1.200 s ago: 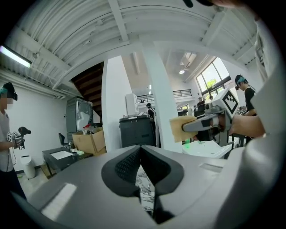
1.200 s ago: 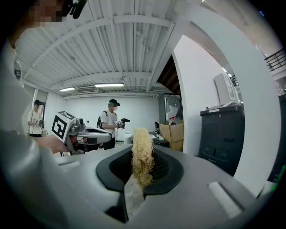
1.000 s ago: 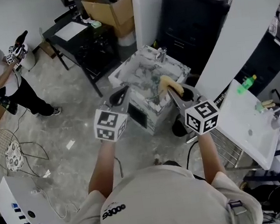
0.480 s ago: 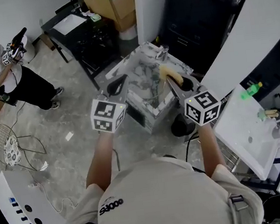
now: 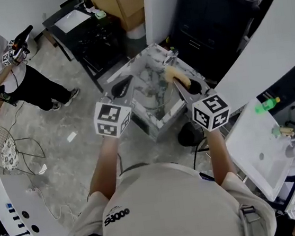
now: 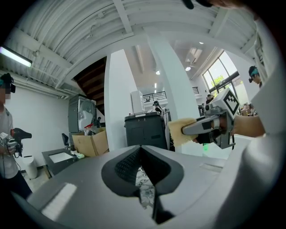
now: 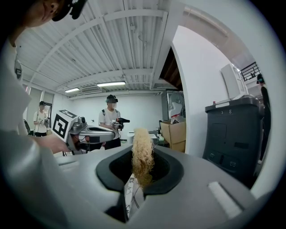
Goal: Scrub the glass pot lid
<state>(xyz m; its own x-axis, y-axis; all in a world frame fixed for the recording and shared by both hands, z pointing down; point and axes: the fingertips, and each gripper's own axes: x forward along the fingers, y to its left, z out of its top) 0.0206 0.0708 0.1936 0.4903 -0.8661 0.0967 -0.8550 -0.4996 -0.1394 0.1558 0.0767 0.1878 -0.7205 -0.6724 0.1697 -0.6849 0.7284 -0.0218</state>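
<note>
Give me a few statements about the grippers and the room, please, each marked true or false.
1. The right gripper holds a scrubber. True.
2. The left gripper has its jaws wide apart. False: they are together, with nothing between them.
3. A cardboard box stands beyond the sink. True.
4. The green bottle is on the floor. False: it is on the white table at the person's right.
</note>
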